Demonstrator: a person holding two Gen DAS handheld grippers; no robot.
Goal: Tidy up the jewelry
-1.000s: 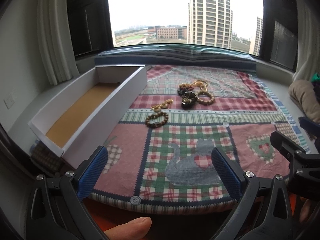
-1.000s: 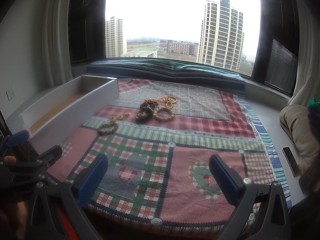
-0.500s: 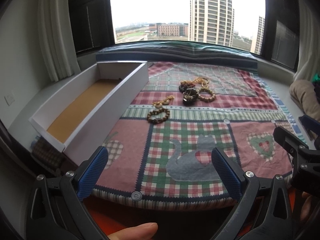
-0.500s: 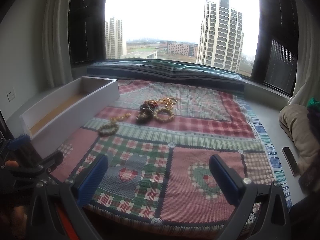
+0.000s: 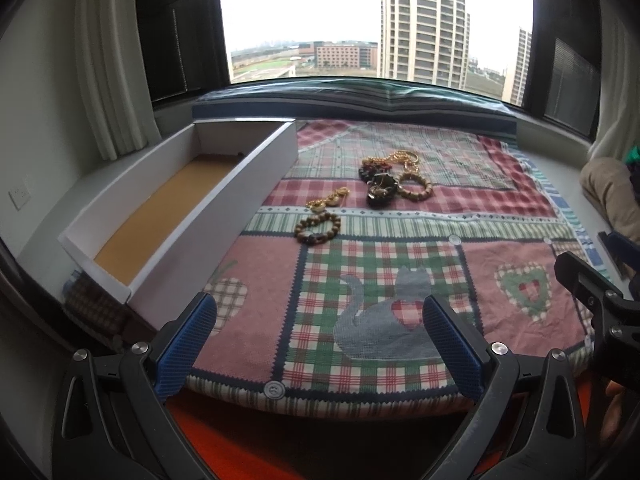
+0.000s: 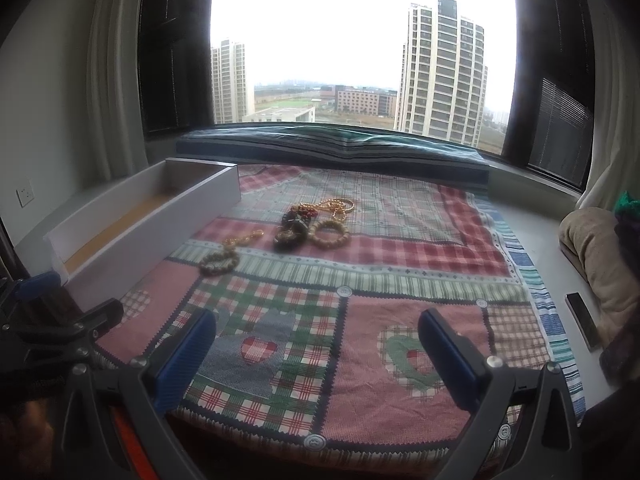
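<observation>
The left gripper (image 5: 320,344) sat at the bottom of its picture with its blue jaws wide apart and nothing between them. The right gripper (image 6: 316,350) was low in its own picture too, jaws apart and empty.

The jewelry lay on a patchwork quilt (image 5: 360,280) in the middle of each view, far from both grippers. A brown bead bracelet (image 5: 317,230) was the closest piece. Just above it in the picture lay a small gold chain (image 5: 329,201), near it but maybe not touching. Further up and to the right was a pile (image 5: 386,178) of gold chains, dark beads and a pale bead ring, all mixed up together.

A long white box (image 5: 224,216) with a brown floor filled the left side of the left view. It looked empty, and no jewelry was in it yet, so the job had hardly begun.

The best first pick seemed to be the brown bead bracelet, since it lay alone. It sat closest to the box, so the left gripper looked like the better one for it. A good way would be to come down from above and close the jaws on one side of the ring, not across the whole ring. The beads are round and could slip, so the squeeze should be firm. The quilt is soft, so the jaws might pinch cloth too. The tangled pile should wait, because pulling one chain could drag the others along.
</observation>
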